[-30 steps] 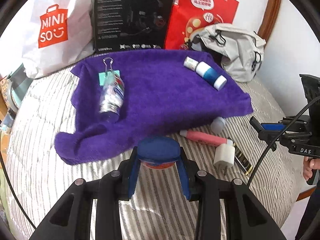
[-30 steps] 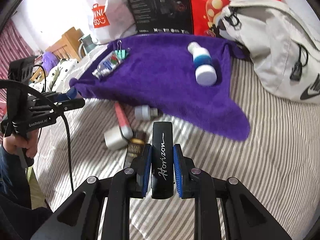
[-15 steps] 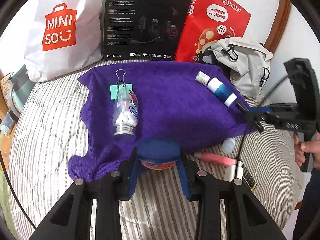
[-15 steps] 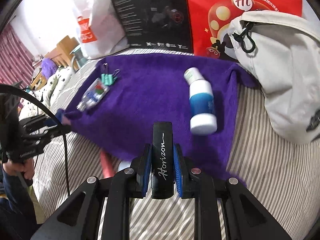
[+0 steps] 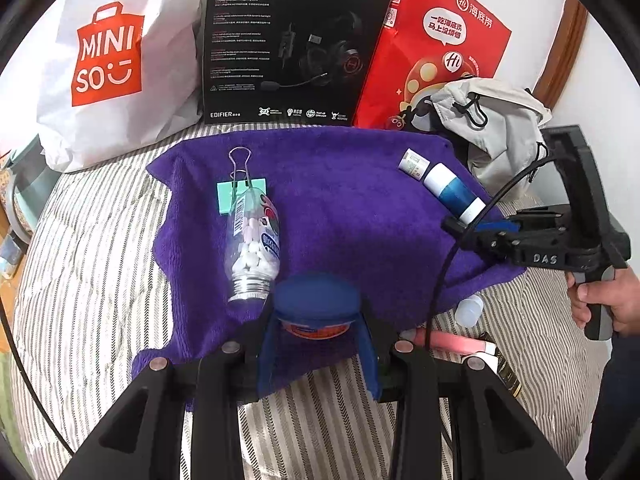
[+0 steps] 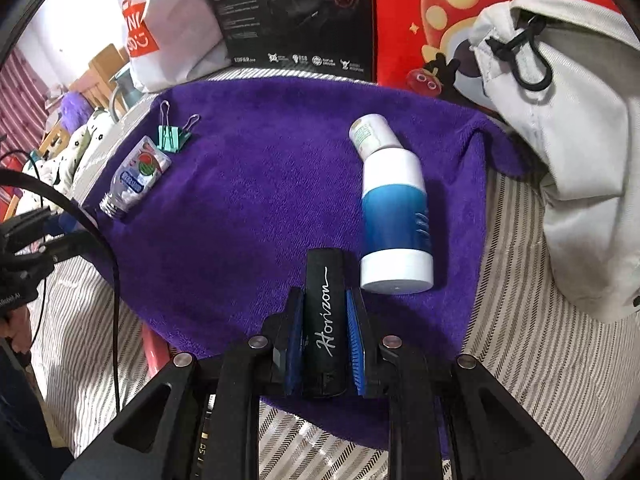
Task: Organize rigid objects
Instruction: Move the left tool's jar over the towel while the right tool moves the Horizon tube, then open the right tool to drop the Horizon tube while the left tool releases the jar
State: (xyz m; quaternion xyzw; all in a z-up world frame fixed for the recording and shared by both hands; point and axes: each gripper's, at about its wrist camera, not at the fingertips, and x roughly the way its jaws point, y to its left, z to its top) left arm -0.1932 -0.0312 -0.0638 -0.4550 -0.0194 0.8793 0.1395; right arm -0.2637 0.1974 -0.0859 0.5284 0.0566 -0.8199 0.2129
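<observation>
Towel (image 5: 352, 200), purple and rumpled, lay spread over the striped bed (image 5: 88, 264), and both tools worked at its near edge. The left hand-held gripper (image 5: 316, 332) had its blue pads pressed against a small round jar with a dark blue lid (image 5: 316, 298), holding it just over the towel's near hem. Ahead and slightly left of it lay a clear bottle of white tablets (image 5: 254, 248), its far end touching a green binder clip (image 5: 236, 196). The right hand-held gripper (image 6: 324, 324) was clamped tight on a slim black case lettered "Horizon" (image 6: 325, 312), low over the towel. Just right of that case lay a blue-and-white bottle (image 6: 394, 216) on its side, with a smaller white bottle (image 6: 370, 132) at its far end. Off the towel, behind the right tool, a pink tube (image 5: 452, 342) rested on the bed.
</observation>
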